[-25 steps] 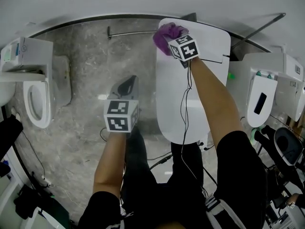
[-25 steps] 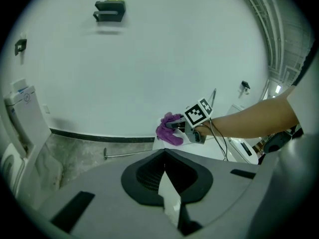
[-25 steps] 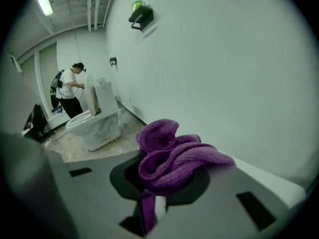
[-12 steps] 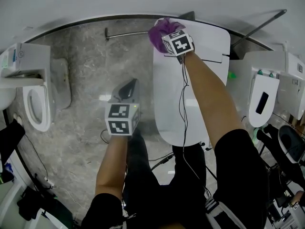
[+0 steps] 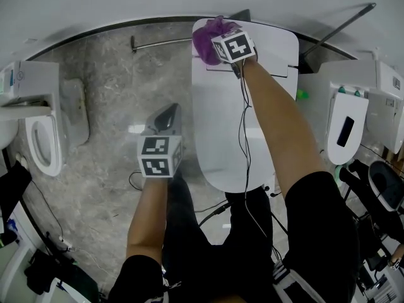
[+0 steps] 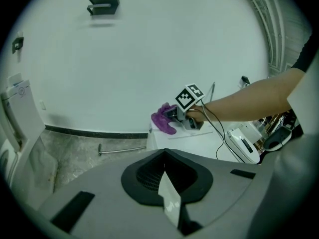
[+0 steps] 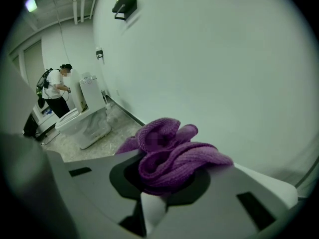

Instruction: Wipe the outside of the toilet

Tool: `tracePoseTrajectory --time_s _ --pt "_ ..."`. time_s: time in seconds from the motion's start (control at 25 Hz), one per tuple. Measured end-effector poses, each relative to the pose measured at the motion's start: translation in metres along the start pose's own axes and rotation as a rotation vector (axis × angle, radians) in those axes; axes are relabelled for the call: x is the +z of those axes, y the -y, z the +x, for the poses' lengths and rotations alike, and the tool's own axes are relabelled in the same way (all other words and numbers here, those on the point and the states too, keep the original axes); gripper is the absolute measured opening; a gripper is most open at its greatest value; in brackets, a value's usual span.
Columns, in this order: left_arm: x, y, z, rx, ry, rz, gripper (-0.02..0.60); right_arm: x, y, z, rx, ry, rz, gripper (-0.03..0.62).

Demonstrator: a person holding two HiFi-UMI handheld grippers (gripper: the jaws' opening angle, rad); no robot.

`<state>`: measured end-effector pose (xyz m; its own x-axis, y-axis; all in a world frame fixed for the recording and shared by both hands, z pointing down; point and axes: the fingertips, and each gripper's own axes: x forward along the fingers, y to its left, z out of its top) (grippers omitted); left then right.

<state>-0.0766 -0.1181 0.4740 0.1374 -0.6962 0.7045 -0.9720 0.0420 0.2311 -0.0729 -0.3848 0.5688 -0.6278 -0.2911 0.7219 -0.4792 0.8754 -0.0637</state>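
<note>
1. The right tool [image 5: 214,45] is pinching a bunched purple cloth [image 5: 204,36]; in the right gripper view the cloth [image 7: 174,156] fills the gap between the jaws and spills out forward.
2. The cloth now lies on the back left corner of the white toilet [image 5: 221,137], close to the wall [image 7: 224,59].
3. A second ago the cloth was more toward the middle of the back edge. It has since moved to the person's left along that edge, and the arm has followed it.
4. I judge this to be one wiping stroke across the rear top of the toilet, now arrived at its left end.
5. For the task this means the back edge is probably done. The closed lid, the sides and the front still appear untouched, so much is left.
6. The left tool [image 5: 165,120] hangs over the grey floor [image 5: 107,87], well apart from the toilet. Its jaws are pressed together with nothing between them, and it takes no part in the wiping.
7. The next move probably takes the cloth forward or down the left side.
</note>
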Motion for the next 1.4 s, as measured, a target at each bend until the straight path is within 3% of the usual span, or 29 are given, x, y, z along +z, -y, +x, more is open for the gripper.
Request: tracePoseTrajectory --time_s 0.24,0.64,1.4 --pt "-0.006 0.03 0.013 -0.025 -0.013 0.013 0.006 -0.025 0.05 -0.027 -0.082 -0.058 0.035 0.069" --pt "-0.01 0.092 0.043 -0.062 -0.028 0.027 0.006 -0.069 0.128 -0.075 -0.131 -0.074 0.082 0.069" --pt "0.011 0.194 0.085 -0.114 -0.071 0.082 0.006 -0.121 0.228 -0.142 -0.179 -0.167 -0.076 0.069"
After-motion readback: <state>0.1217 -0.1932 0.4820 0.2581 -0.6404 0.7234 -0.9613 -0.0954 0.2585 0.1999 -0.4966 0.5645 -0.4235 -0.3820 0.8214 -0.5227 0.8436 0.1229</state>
